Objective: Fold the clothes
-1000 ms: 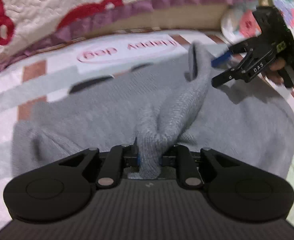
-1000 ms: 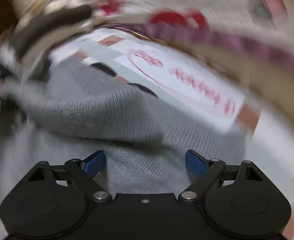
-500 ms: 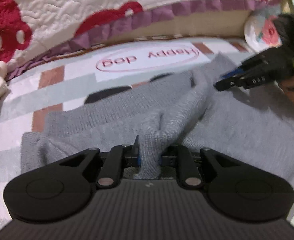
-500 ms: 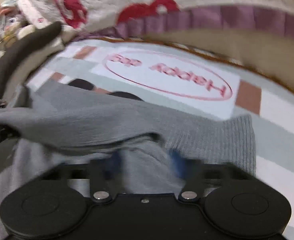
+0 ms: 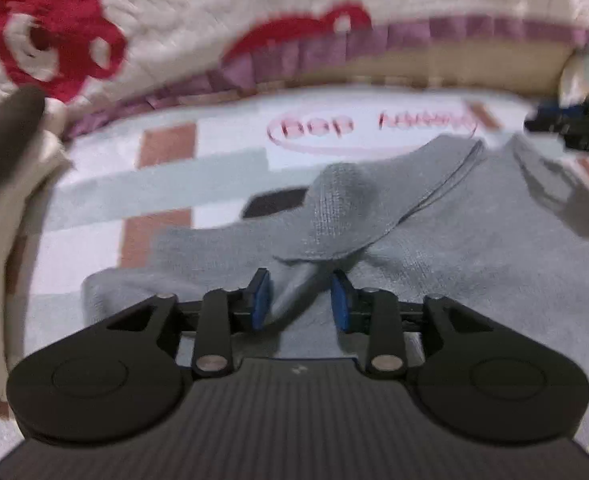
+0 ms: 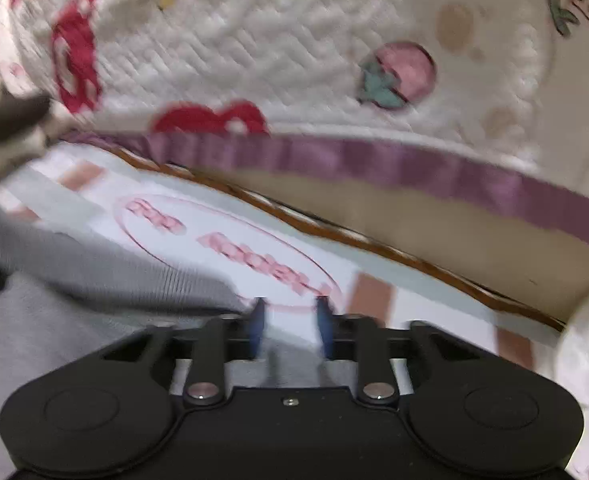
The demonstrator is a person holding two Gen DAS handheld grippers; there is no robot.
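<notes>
Both tools let go, grey knit sweater down on the patterned mat.
Left tool with blue pads apart, just been opening, a loose grey fold between them, seemingly untouched. Right tool also just been opening, jaws apart past the sweater's edge, maybe a bit of grey below, too blurry to call. Folded sleeve draped across the body, quilted bedspread behind.

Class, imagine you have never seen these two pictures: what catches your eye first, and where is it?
A grey knitted sweater sprawls over a checked mat printed "Happy dog". Behind it hangs a cream quilt with red bears. In the foreground, the left gripper has just been opening, blue pads straddling a loose fold.
</notes>
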